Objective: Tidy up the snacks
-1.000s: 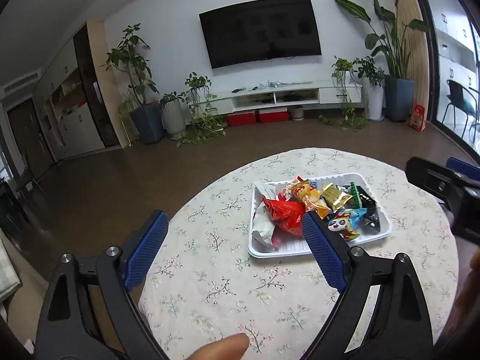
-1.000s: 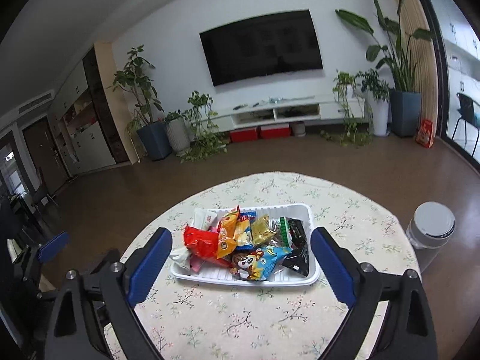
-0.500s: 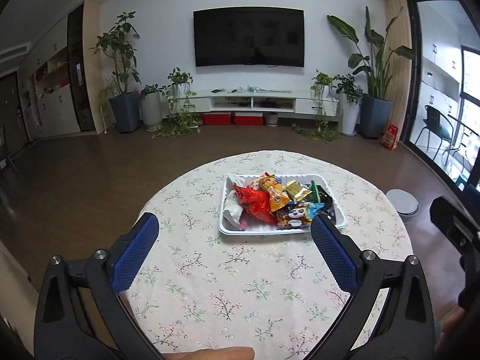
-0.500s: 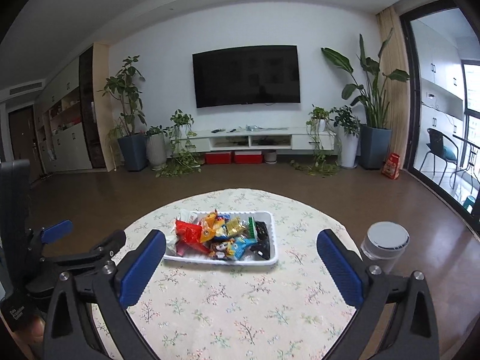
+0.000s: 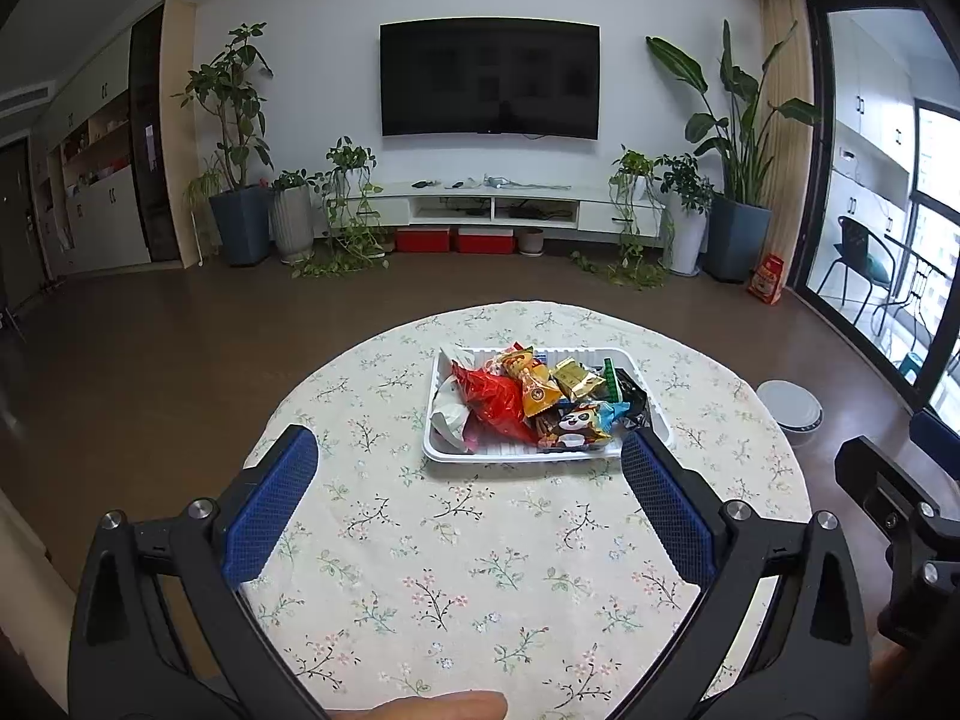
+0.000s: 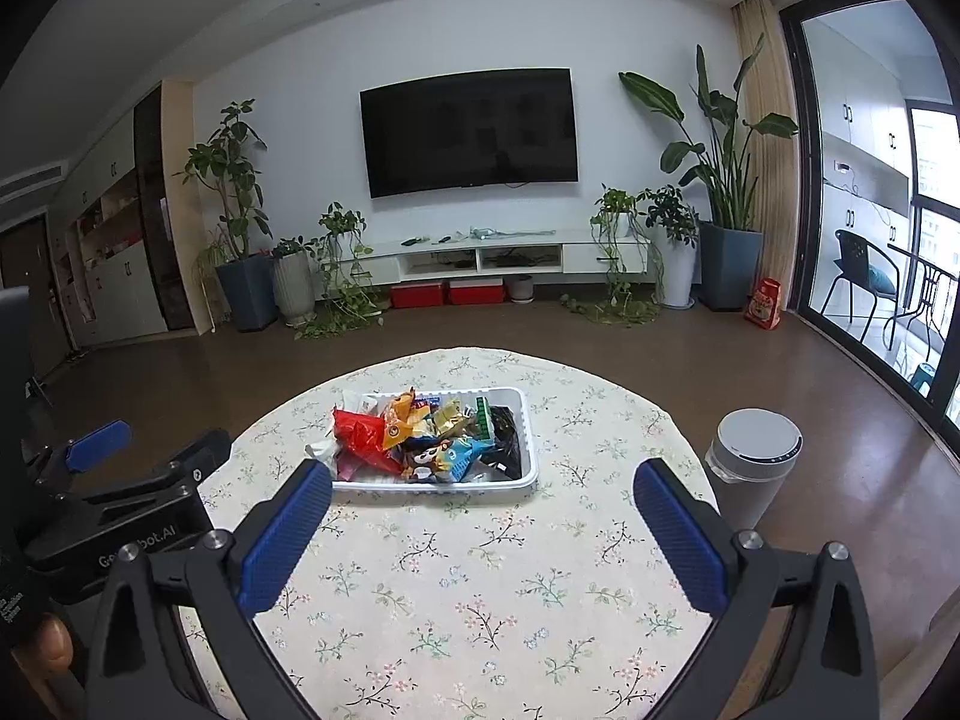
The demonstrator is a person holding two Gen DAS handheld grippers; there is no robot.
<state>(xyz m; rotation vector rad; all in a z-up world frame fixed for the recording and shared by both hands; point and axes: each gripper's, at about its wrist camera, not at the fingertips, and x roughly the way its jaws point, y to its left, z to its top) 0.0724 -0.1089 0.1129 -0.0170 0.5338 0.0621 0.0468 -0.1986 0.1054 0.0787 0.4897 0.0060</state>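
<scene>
A white tray point(image 5: 654, 420) heaped with wrapped snacks point(image 5: 528, 402) is seen near the middle of a round table point(image 5: 420, 570) covered by a flowered cloth, with nothing outside the tray to be gathered. The left gripper point(image 5: 468, 510) and the right gripper point(image 6: 480, 522) are held back above the near part of the table, jaws spread wide and empty — a stance that is judged to suit either an approach or a finished job. The packets are piled loosely and overlapping, so a single one may be hard to pick cleanly. A grey bin point(image 6: 753, 456) is seen on the floor just beside the table's right edge — well placed for rubbish.
</scene>
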